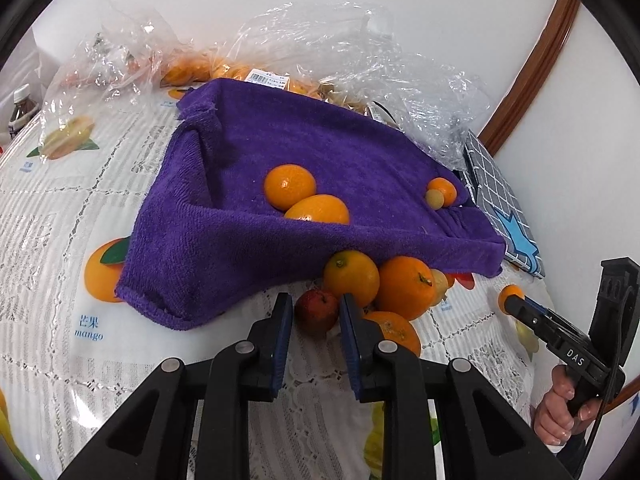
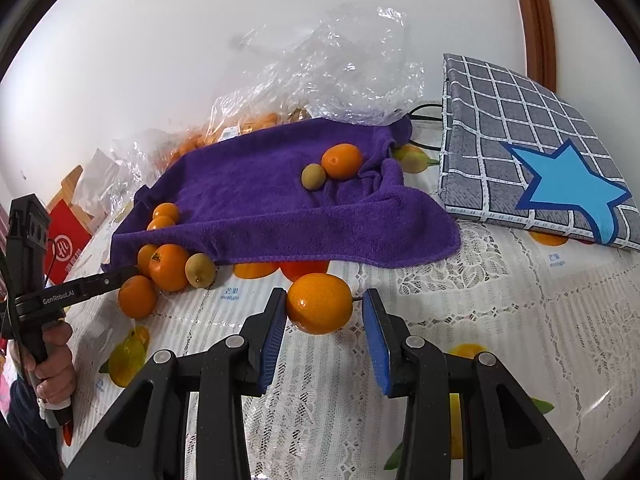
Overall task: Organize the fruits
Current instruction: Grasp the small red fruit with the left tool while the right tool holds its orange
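Note:
A small dark-red fruit (image 1: pixel 316 311) sits on the tablecloth between the pads of my left gripper (image 1: pixel 316 314), which is shut on it. Several oranges (image 1: pixel 406 286) crowd just behind it, under the front edge of a purple towel (image 1: pixel 304 148). Two more oranges (image 1: pixel 290 186) lie on the towel, with a small orange and a greenish fruit (image 1: pixel 435 199) at its right end. My right gripper (image 2: pixel 325 308) is shut on a small orange (image 2: pixel 320 303) just above the table, right of the pile.
Clear plastic bags (image 1: pixel 192 68) with more oranges lie behind the towel against the white wall. A grey checked cushion with a blue star (image 2: pixel 540 160) lies at the right. A bottle (image 1: pixel 20 112) stands far left, a red box (image 2: pixel 66 248) beyond the table's left edge.

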`<action>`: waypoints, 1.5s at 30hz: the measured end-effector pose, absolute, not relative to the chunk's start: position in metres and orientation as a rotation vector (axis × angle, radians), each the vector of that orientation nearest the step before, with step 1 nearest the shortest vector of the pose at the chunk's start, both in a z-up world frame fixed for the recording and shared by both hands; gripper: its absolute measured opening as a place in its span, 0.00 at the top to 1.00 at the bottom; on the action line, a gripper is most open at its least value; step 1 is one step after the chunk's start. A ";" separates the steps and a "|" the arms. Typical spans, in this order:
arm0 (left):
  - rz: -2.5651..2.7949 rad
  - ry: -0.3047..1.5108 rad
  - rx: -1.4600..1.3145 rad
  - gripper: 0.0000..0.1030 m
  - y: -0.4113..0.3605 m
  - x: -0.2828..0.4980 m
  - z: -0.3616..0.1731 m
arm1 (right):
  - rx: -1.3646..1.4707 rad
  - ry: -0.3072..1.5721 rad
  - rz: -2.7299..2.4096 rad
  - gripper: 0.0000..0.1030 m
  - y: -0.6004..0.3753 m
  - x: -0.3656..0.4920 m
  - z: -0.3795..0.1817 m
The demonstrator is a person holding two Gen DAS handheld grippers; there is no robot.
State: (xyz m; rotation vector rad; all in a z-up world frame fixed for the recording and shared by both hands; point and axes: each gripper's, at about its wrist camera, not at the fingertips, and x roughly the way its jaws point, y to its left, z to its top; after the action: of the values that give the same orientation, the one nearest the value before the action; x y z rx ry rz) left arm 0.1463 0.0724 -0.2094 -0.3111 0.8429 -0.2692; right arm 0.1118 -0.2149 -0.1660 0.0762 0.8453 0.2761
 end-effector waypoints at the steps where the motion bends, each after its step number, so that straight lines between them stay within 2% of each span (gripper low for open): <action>1: -0.268 0.842 -0.308 0.78 0.072 0.146 -0.209 | 0.076 0.847 0.278 0.63 -0.215 0.112 -0.166; 18: -0.221 0.723 -0.385 0.78 0.093 0.135 -0.195 | 0.097 0.837 0.275 0.63 -0.218 0.111 -0.165; 45: -0.235 0.666 -0.442 0.78 0.104 0.126 -0.188 | 0.118 0.814 0.275 0.63 -0.219 0.107 -0.160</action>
State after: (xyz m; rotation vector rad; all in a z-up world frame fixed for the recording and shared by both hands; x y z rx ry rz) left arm 0.1264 0.1038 -0.1884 -0.4420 0.6664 -0.2346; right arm 0.1072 -0.2188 -0.1601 0.1185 0.8138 0.2749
